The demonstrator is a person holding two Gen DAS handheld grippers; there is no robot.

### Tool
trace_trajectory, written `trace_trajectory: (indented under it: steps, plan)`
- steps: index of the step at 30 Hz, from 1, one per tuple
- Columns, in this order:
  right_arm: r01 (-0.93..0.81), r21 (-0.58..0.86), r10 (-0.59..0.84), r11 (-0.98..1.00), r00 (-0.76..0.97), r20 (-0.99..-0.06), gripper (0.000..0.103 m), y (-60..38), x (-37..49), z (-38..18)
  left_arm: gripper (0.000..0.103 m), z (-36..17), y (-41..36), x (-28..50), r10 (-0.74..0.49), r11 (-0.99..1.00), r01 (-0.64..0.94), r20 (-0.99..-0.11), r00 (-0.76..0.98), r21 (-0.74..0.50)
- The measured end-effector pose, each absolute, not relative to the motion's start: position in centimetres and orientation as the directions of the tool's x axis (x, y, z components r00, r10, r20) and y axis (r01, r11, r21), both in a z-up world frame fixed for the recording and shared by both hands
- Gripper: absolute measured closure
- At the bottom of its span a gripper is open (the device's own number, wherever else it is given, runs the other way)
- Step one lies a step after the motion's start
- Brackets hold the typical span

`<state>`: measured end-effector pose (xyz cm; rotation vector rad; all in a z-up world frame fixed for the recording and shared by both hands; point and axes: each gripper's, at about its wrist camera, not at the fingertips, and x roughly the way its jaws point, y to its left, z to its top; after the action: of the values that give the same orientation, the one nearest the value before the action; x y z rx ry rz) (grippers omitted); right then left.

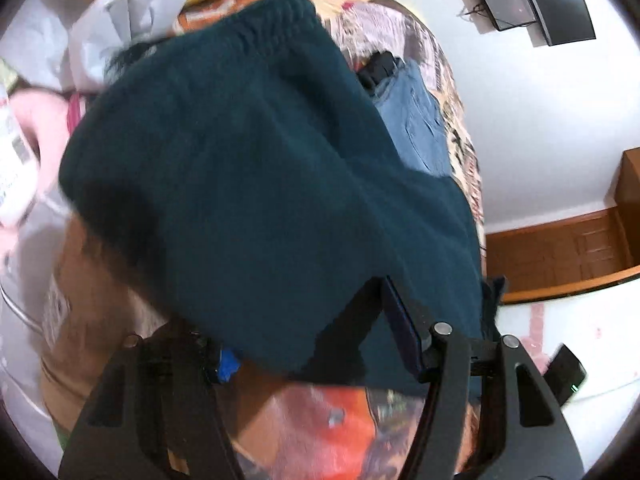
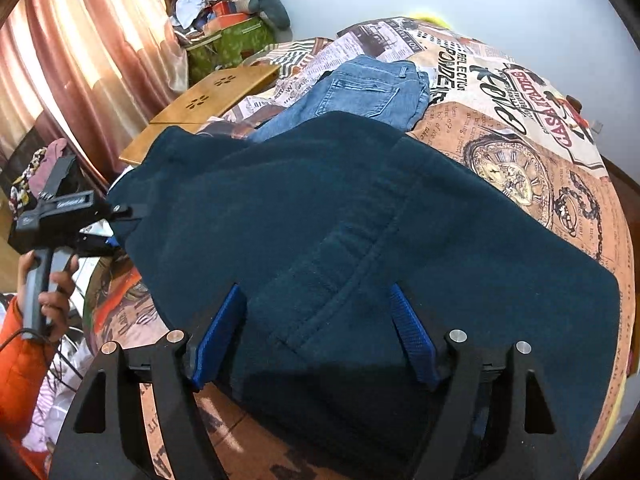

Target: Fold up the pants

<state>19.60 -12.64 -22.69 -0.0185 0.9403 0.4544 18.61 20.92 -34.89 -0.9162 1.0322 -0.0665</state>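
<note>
Dark teal fleece pants [image 2: 360, 208] lie spread on the printed bedspread [image 2: 520, 160], waistband toward the blue jeans. My right gripper [image 2: 316, 292] stands open astride the near part of the pants; its blue pads [image 2: 218, 336] sit on either side of the cloth without pinching it. At the left edge of the right wrist view, my left gripper [image 2: 120, 214] is shut on the pants' left edge, held by a hand with an orange sleeve. In the left wrist view the pants [image 1: 260, 180] drape over my left gripper [image 1: 296, 316], hiding one finger.
Folded blue jeans [image 2: 360, 92] lie just beyond the pants. A wooden lap tray [image 2: 208, 100] rests at the bed's far left edge, with a curtain [image 2: 80, 60] and a green bag [image 2: 232, 44] behind it. A white plastic bag [image 1: 120, 28] and a wall screen [image 1: 528, 4] show in the left wrist view.
</note>
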Motion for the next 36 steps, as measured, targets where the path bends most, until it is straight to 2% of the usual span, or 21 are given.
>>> trace_trajectory:
  steps: [1,3,6,9,12,18,24,30,33,36]
  plan:
    - [-0.385,0.179,0.368,0.906,0.502,-0.782,0.029,-12.6,19.6,-22.7,0.042,-34.6,20.6,19.0,-0.415,0.67,-0.357,-0.728,0.546,-0.65]
    - [-0.384,0.183,0.371,0.905,0.503,-0.781,0.028,-12.6,19.5,-22.7,0.06,-34.1,19.8,19.7,-0.318,0.749,-0.363,-0.781,0.537,-0.554]
    - [-0.376,0.209,0.388,0.903,0.502,-0.773,0.029,-12.9,19.5,-22.5,0.08,-32.4,18.0,20.5,-0.176,0.851,-0.337,-0.823,0.54,-0.403]
    - [-0.361,0.264,0.423,0.895,0.495,-0.759,0.029,-13.6,19.4,-22.1,0.084,-28.6,15.4,20.5,-0.038,0.925,-0.283,-0.803,0.595,-0.253]
    - [-0.344,0.285,0.434,0.895,0.519,-0.736,0.03,-14.7,18.9,-21.1,0.085,-24.2,13.4,20.8,-0.009,0.953,-0.22,-0.744,0.668,-0.209]
    - [-0.271,0.286,0.394,0.919,0.627,-0.672,0.03,-19.7,16.7,-18.7,0.086,-16.0,7.8,20.8,-0.034,0.988,-0.065,-0.614,0.789,-0.138]
    - [-0.109,0.229,0.241,0.967,0.681,-0.692,0.03,-26.1,14.3,-19.1,0.086,-10.6,-0.1,20.7,-0.127,0.992,0.111,-0.513,0.849,-0.062]
    - [0.043,0.211,0.134,0.976,0.647,-0.75,0.029,-31.3,12.4,-22.3,0.087,-8.8,-8.0,21.2,-0.286,0.951,0.306,-0.502,0.816,-0.044]
    - [0.057,0.272,0.184,0.961,0.606,-0.774,0.03,-32.2,12.5,-24.8,0.087,-9.4,-11.8,21.4,-0.336,0.922,0.388,-0.52,0.785,-0.01]
    - [0.079,0.373,0.254,0.924,0.603,-0.756,0.03,-32.8,12.5,-26.2,0.087,-10.6,-15.7,21.6,-0.369,0.889,0.458,-0.555,0.745,0.024]
